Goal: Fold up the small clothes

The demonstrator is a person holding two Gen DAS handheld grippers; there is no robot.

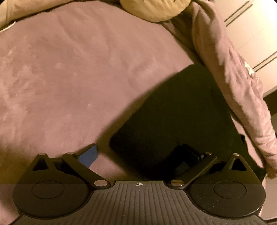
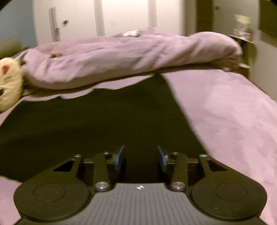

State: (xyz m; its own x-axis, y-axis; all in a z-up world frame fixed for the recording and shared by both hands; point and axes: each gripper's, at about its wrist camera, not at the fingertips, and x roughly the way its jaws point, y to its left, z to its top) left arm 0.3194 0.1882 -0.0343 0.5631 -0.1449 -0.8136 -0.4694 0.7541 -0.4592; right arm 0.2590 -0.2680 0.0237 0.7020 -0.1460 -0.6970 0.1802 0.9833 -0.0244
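Observation:
A black garment lies flat on the pink bed cover. In the left wrist view my left gripper is open wide just above its near edge; the left blue pad is over the pink cover, the right finger over the black cloth. In the right wrist view the same black garment spreads ahead. My right gripper is open and empty, low over the garment's near part, blue pads apart.
A bunched pink duvet lies along the garment's far side, also in the left wrist view. A cream plush toy sits at the left. White wardrobe doors and a bedside shelf stand behind the bed.

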